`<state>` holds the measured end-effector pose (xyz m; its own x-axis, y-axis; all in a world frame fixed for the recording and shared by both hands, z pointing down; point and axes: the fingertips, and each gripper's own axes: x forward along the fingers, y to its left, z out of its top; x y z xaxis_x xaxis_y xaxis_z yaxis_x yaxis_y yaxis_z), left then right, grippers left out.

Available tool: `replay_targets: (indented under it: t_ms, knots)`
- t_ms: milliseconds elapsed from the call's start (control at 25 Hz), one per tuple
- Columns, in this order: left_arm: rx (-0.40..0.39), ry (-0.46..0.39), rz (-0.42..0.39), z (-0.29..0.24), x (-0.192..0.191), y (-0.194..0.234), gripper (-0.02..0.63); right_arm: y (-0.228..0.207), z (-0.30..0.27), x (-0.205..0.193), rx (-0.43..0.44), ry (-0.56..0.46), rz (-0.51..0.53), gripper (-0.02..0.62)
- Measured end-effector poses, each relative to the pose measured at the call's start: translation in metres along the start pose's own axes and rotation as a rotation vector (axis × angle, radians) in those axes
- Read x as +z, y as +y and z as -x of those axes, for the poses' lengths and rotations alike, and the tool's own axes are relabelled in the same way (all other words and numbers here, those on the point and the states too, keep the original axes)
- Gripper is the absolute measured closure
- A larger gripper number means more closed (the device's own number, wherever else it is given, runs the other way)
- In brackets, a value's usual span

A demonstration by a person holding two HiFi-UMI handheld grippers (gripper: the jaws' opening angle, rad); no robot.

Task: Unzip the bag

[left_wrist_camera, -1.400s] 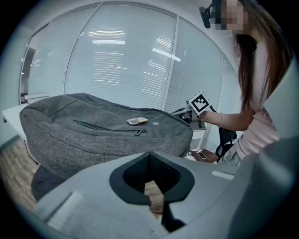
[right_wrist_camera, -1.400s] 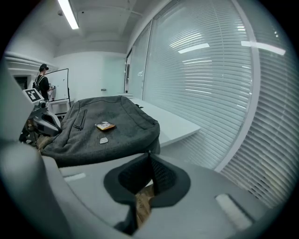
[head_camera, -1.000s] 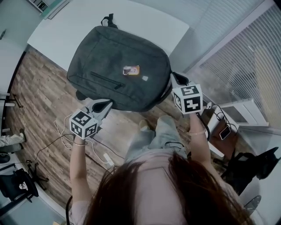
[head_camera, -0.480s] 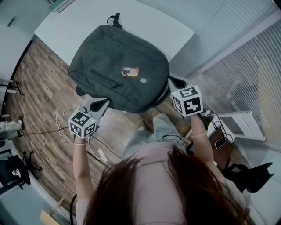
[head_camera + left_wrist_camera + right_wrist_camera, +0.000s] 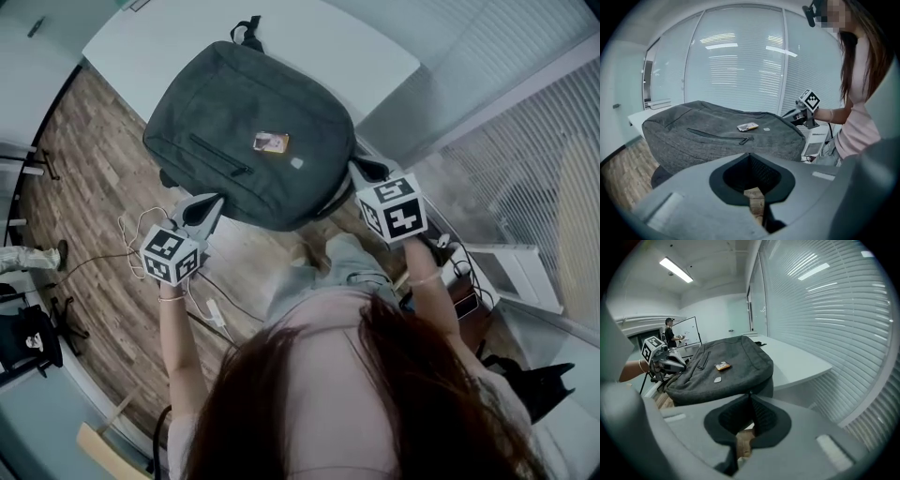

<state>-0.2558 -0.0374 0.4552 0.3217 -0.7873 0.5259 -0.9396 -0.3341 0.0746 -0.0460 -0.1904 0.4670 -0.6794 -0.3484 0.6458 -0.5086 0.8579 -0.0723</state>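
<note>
A dark grey backpack [image 5: 253, 141] lies flat on the white table [image 5: 375, 56], its near end hanging over the table's edge. A front pocket zipper [image 5: 719, 136] runs across it, with its pull [image 5: 746, 139] at the right end. A small orange-and-white label [image 5: 267, 142] sits on top. My left gripper [image 5: 208, 202] hovers at the bag's near left edge, jaws shut with nothing between them. At the near right corner my right gripper [image 5: 362, 170] is also shut and holds nothing. Each gripper shows in the other's view: right gripper [image 5: 799, 112], left gripper [image 5: 670, 363].
Wooden floor [image 5: 84, 187] lies below the bag, with white cables [image 5: 141, 230] on it. Window blinds [image 5: 525, 141] stand to the right, and a white unit [image 5: 511, 272] sits on the floor there. A person stands far off by a whiteboard [image 5: 689, 336].
The head view has shifted, so the bag sits higher in the picture. Both grippers stay shut at the bag's near edge, hardly moved relative to it.
</note>
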Motion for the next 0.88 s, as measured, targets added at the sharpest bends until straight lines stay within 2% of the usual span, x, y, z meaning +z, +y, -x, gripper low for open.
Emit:
replay_targets:
  t_ms: [200, 680, 720, 760, 880]
  knots:
    - [0.047, -0.045, 0.011, 0.001, 0.022, -0.009, 0.601, 0.001, 0.000, 0.000, 0.045, 0.000, 0.022, 0.583]
    - [0.077, -0.098, 0.014, -0.011, 0.063, -0.048, 0.597, 0.001, -0.001, -0.002, 0.124, 0.000, 0.063, 0.581]
    - [0.076, -0.096, 0.017, -0.013, 0.064, -0.051, 0.581, 0.001, -0.001, -0.002, 0.129, -0.001, 0.066, 0.580]
    - [0.077, -0.093, 0.019, -0.015, 0.065, -0.054, 0.536, 0.001, -0.001, -0.002, 0.134, -0.003, 0.069, 0.580]
    - [0.083, -0.091, 0.015, -0.022, 0.070, -0.064, 0.531, 0.002, -0.002, -0.002, 0.150, -0.008, 0.085, 0.580]
